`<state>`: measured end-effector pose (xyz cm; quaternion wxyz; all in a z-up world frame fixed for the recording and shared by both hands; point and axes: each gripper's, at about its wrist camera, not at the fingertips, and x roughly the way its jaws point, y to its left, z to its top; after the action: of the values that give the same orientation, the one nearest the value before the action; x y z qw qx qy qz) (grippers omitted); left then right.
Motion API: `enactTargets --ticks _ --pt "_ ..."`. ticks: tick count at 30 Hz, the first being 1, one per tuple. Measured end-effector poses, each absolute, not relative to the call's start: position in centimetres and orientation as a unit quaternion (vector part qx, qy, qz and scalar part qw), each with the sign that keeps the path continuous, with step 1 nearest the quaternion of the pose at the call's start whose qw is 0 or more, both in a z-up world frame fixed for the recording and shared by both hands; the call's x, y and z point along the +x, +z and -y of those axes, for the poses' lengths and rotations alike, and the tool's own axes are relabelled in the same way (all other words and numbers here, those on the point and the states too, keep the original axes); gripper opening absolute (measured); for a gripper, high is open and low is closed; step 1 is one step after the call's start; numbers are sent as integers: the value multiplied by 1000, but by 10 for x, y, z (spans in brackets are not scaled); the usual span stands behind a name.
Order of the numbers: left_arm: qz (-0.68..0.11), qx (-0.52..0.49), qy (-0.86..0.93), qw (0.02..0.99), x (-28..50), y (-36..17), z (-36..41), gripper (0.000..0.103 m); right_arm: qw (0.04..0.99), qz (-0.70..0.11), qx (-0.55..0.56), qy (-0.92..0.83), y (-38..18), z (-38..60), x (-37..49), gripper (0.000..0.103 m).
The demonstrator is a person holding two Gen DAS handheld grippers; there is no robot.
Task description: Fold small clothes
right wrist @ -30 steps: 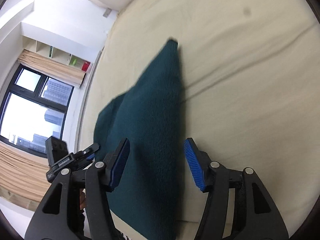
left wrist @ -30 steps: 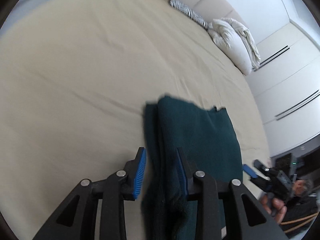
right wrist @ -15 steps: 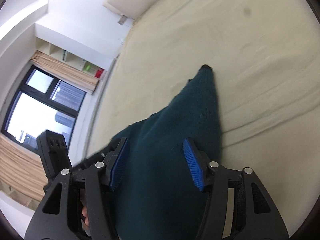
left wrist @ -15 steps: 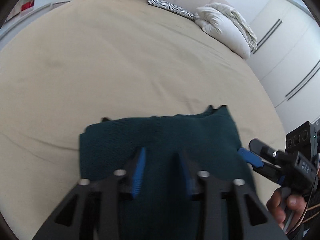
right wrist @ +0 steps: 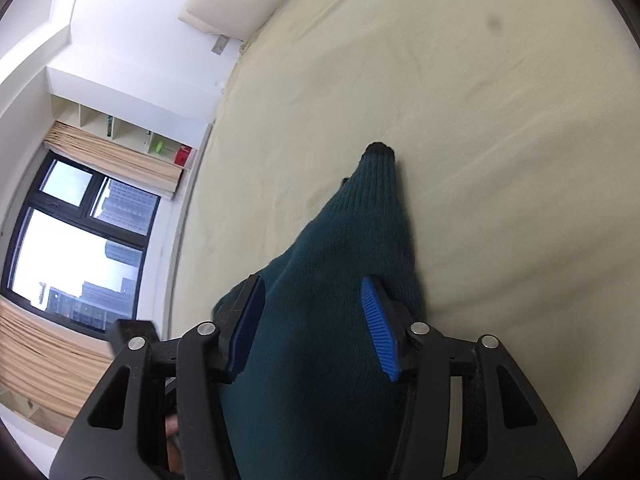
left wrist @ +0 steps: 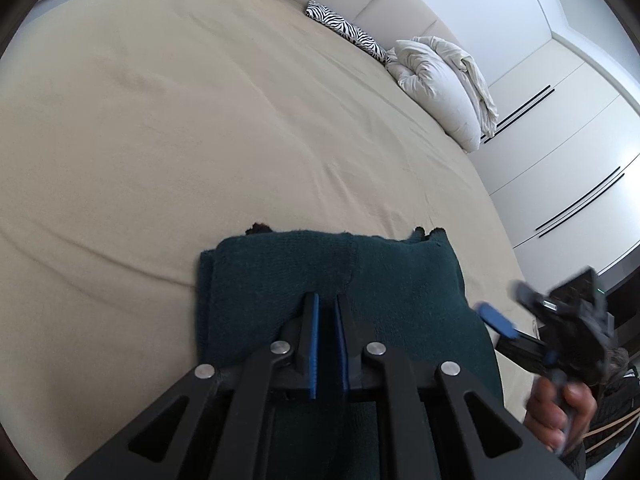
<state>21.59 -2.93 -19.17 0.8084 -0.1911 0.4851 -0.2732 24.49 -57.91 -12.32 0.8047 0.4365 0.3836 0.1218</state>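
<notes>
We see a wide bed [left wrist: 168, 112] under a beige cover, lightly creased. On it lie a folded dark green knit garment [left wrist: 400, 276] (near edge), a zebra-print cushion [left wrist: 344, 32] and a bunched white duvet [left wrist: 440, 84] by the headboard.

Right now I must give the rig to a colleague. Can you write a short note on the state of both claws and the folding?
Left claw: nearly shut, a thin gap between the pads, above the dark green garment; no cloth visibly pinched.
Right claw: open, pads either side of the garment, not squeezing.
Garment: on the beige bed, already folded into layers.
Left: probably one more fold, then smooth flat.
</notes>
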Motion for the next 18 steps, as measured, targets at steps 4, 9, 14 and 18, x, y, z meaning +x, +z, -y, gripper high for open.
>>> enactTargets --ticks 4,9,14,18 --pt "-474 -177 -267 821 185 -172 26 41 797 -382 423 201 -107 549 194 53" --pt "-462 -135 -266 835 155 -182 33 42 784 -375 448 209 -155 548 170 51" --pt "-463 -166 -272 827 155 -175 19 43 784 -390 441 196 -135 550 162 47" --pt "-451 -144 -270 838 132 -166 16 46 784 -402 403 247 -118 526 134 59"
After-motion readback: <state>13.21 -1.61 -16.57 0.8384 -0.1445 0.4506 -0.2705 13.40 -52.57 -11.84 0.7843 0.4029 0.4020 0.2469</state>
